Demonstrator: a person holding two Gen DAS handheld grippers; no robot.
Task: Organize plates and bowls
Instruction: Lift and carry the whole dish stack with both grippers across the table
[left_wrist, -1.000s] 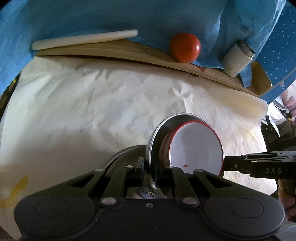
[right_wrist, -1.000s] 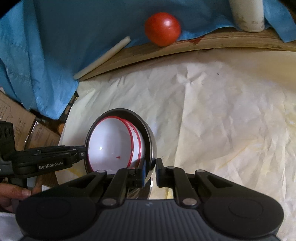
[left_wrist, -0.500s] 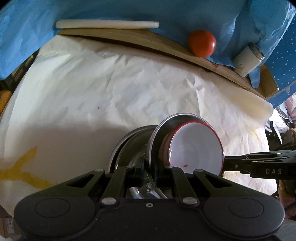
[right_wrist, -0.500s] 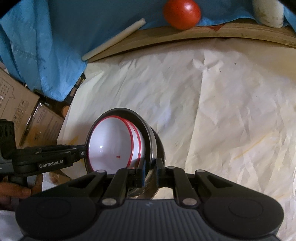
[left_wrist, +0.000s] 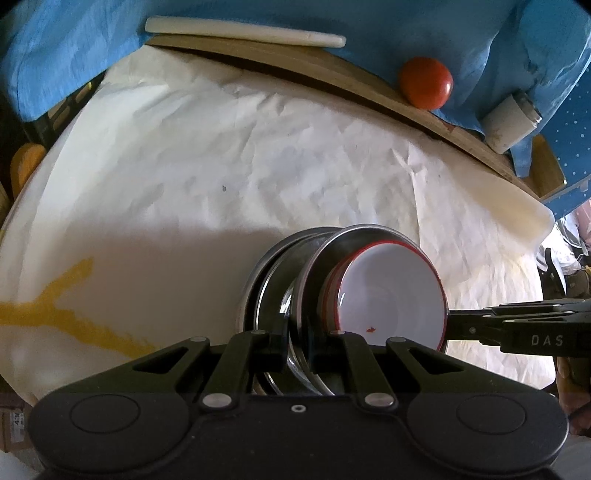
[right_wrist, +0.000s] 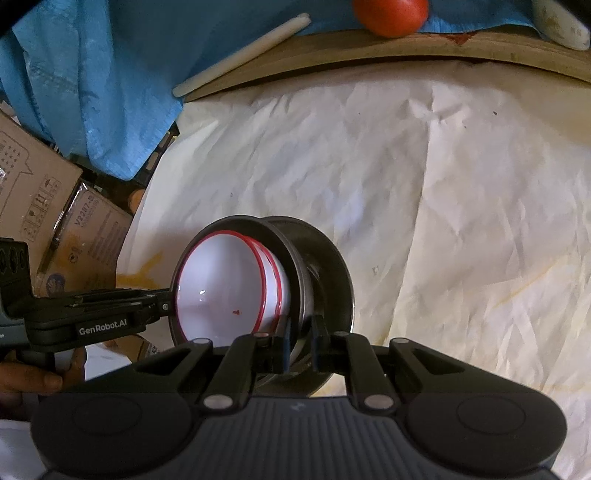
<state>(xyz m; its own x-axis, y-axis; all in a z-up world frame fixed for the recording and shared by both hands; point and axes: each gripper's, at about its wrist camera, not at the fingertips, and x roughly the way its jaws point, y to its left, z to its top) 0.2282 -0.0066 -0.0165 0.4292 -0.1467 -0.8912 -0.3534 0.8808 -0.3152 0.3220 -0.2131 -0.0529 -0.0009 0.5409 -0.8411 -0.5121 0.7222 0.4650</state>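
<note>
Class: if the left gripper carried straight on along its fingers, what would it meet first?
The left gripper is already shut on the steel plate's rim; beyond that, probably the crumpled white paper on the table, though depth is unclear.

"DAS" is showing on the right gripper (left_wrist: 448, 325), "GenRobot.AI" on the left gripper (right_wrist: 168, 301), and "V2287-B" on a cardboard box (right_wrist: 86, 229).
</note>
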